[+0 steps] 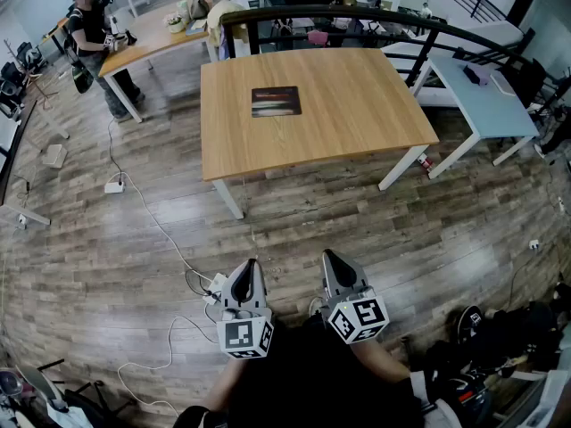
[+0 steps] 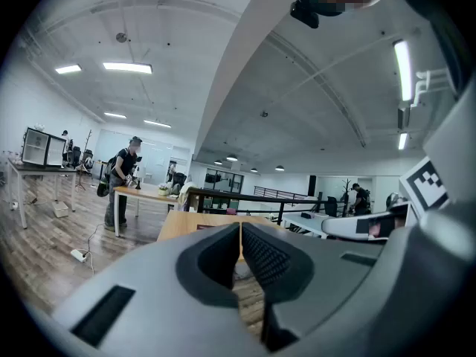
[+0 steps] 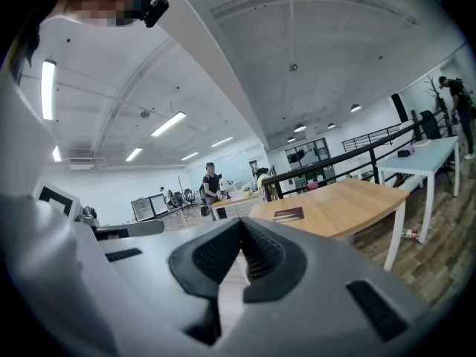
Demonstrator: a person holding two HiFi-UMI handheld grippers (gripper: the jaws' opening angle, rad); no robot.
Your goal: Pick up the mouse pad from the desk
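Observation:
A dark rectangular mouse pad (image 1: 276, 101) lies flat on the wooden desk (image 1: 357, 114), left of its middle. The right gripper view shows the pad (image 3: 288, 214) far off on the desk top, and the left gripper view shows only a thin sliver of it (image 2: 210, 227) above the jaws. My left gripper (image 1: 251, 266) and right gripper (image 1: 329, 257) hang side by side over the floor, well short of the desk's near edge. Both point toward the desk, jaws shut, nothing between them.
A second wooden desk (image 1: 152, 38) stands at the back left with a person (image 1: 94, 38) beside it. A pale blue table (image 1: 486, 96) is at the right behind a dark railing (image 1: 357, 16). Cables and a power strip (image 1: 114, 186) lie on the wood floor.

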